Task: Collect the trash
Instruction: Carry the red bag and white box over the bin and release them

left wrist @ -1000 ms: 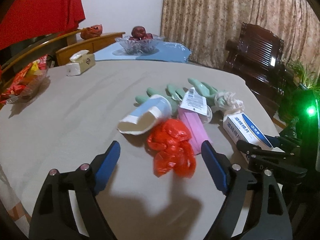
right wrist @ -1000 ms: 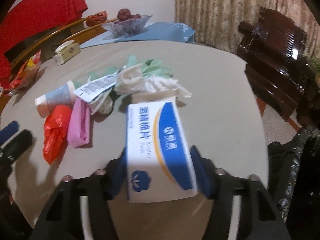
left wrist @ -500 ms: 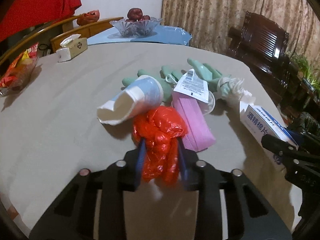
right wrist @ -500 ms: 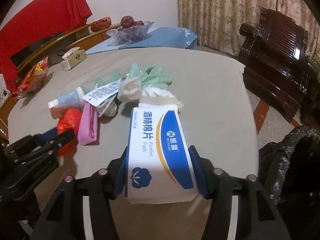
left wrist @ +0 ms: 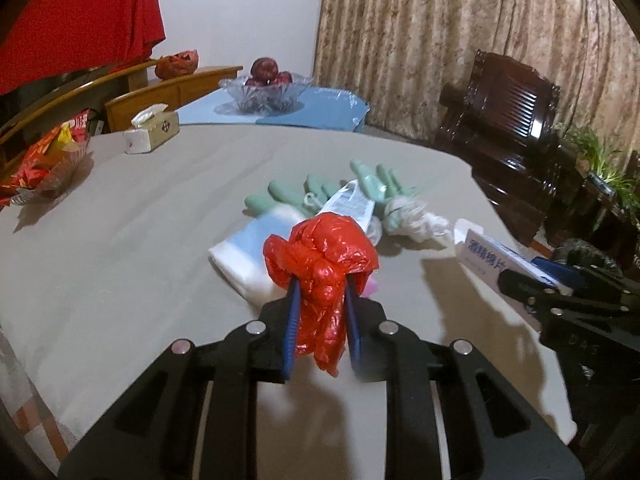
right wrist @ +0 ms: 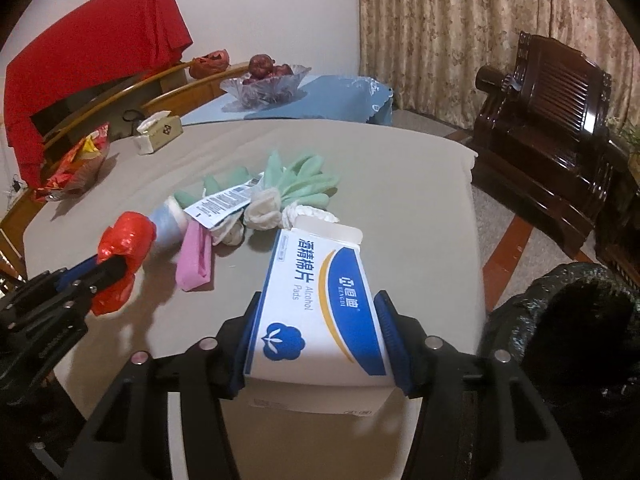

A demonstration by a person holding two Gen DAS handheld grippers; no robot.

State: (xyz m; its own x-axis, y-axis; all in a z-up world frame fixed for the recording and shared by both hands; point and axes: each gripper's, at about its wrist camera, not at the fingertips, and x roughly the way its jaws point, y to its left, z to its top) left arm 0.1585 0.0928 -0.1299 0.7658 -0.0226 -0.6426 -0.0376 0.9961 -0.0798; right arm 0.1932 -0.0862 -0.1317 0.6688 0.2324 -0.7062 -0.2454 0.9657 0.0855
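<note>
My left gripper (left wrist: 320, 304) is shut on a crumpled red plastic bag (left wrist: 320, 264) and holds it above the grey table (left wrist: 140, 240); the bag also shows in the right wrist view (right wrist: 120, 256). My right gripper (right wrist: 320, 320) is shut on a white and blue alcohol pads box (right wrist: 320, 300), lifted near the table's right edge. On the table lie a crushed paper cup (left wrist: 248, 256), a pink packet (right wrist: 196, 256), a printed label (right wrist: 220, 204), green rubber gloves (right wrist: 300, 184) and crumpled white tissue (right wrist: 264, 208).
A black trash bag (right wrist: 568, 320) stands open on the floor at the right. A tissue box (left wrist: 150, 134) and a snack bag (left wrist: 44, 160) sit at the table's far left. A fruit bowl (left wrist: 266, 88) stands behind. A dark wooden armchair (left wrist: 508, 120) is at the right.
My left gripper closed on the red bag and lifted it off the table. My right gripper raised the box and drew it back toward the table's right edge.
</note>
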